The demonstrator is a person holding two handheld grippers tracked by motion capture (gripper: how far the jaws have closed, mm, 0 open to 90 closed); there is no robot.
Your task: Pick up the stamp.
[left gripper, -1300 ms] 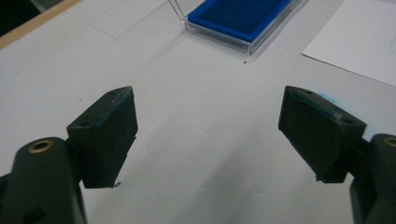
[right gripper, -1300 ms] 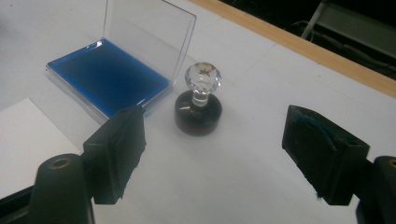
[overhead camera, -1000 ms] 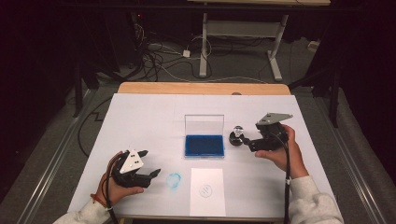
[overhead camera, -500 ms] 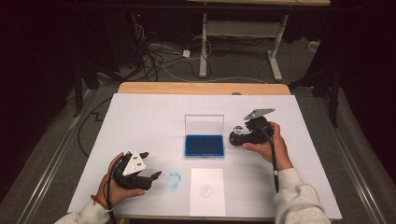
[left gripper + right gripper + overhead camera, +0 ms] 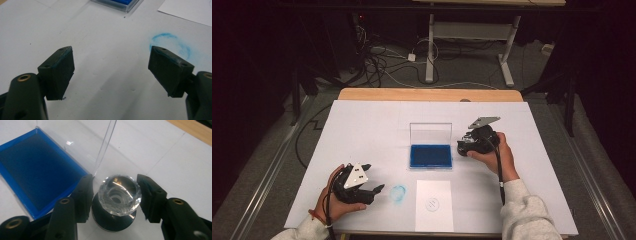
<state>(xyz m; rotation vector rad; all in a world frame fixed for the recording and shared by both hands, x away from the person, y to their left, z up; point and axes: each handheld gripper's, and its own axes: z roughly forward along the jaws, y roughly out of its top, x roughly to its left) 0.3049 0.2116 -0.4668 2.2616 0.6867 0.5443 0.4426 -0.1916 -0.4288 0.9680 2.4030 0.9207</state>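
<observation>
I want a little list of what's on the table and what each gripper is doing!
right gripper: jaws have just been closing around the stamp, pads at its crystal knob
stamp: clear faceted knob on a dark round base, standing upright beside the ink pad
ink pad: blue, lid standing open
left gripper: open, nothing between its jaws, low over the table
blue ring mark: smudged on the white table
paper sheet: white, with a faint round print
</observation>
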